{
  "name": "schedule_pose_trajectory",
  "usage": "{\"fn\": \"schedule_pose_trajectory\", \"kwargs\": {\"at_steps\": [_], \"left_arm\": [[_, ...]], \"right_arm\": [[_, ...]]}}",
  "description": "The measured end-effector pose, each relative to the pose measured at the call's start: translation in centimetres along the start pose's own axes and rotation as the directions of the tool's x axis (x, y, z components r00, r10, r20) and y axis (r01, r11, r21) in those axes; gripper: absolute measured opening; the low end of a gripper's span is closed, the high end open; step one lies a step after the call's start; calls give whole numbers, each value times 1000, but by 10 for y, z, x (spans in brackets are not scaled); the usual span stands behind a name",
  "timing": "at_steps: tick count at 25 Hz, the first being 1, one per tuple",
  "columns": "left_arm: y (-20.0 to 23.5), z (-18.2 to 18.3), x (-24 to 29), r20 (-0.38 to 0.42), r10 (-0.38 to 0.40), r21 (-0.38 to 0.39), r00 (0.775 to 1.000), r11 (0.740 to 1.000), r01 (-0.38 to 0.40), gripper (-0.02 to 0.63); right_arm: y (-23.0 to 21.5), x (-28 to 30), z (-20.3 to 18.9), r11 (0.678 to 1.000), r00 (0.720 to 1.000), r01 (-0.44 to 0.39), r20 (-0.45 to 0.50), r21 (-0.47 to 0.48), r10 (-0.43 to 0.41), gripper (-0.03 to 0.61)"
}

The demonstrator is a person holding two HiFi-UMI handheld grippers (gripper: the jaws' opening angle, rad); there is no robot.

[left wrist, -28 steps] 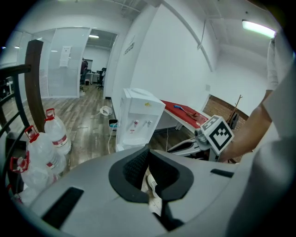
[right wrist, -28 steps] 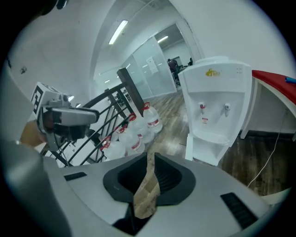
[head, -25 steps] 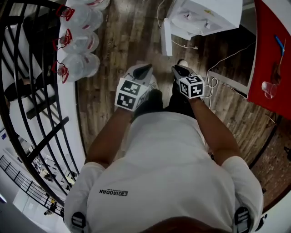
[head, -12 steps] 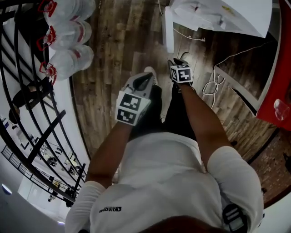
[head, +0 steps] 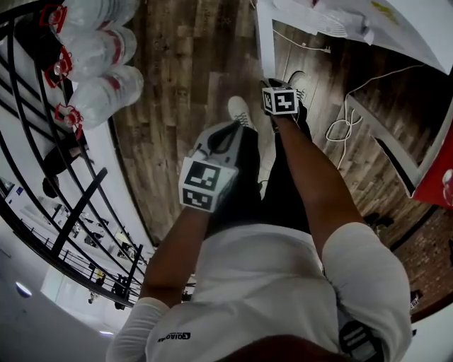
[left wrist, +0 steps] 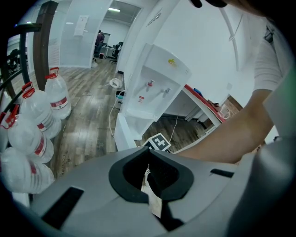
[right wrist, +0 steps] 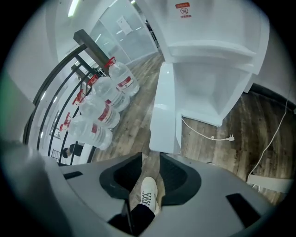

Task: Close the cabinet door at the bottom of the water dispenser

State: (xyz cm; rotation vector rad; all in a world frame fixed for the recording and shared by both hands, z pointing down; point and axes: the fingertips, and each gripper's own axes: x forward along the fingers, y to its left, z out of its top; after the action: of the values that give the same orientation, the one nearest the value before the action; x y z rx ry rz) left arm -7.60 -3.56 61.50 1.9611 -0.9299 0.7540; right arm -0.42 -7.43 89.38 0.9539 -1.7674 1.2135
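The white water dispenser [right wrist: 208, 69] stands ahead, with its bottom cabinet door [right wrist: 164, 109] swung open and edge-on towards me. In the head view the door [head: 263, 39] juts out from the dispenser [head: 354, 18] at the top. My right gripper [right wrist: 155, 155] points at the door's lower edge, just short of it; its jaws are a little open, and only the floor and a shoe show between them. In the head view the right gripper [head: 273, 85] is just below the door. My left gripper [head: 228, 131] hangs back over the floor, shut and empty, with its jaws [left wrist: 149, 152] together.
Several large water bottles [head: 99, 49] lie by a black railing [head: 42, 141] at the left. A loose white cable [head: 340, 127] runs over the wooden floor right of the dispenser. A red table [head: 435, 184] is at the far right. My white shoe [head: 242, 112] is near the door.
My right gripper has reached forward and now sits close under the open door. The left gripper has stayed back by my body. The dispenser has come nearer in the view.
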Motion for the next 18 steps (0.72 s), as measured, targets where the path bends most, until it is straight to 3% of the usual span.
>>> {"fn": "schedule_pose_trajectory", "kwargs": {"at_steps": [9, 18], "left_arm": [[-1, -1, 10, -16, 4, -11, 1000, 1000, -4, -3], [-15, 9, 25, -30, -18, 12, 999, 1000, 18, -3]], "right_arm": [[-12, -2, 3, 997, 1000, 19, 16, 76, -20, 97], [-66, -25, 6, 991, 993, 109, 28, 78, -112, 95]]}}
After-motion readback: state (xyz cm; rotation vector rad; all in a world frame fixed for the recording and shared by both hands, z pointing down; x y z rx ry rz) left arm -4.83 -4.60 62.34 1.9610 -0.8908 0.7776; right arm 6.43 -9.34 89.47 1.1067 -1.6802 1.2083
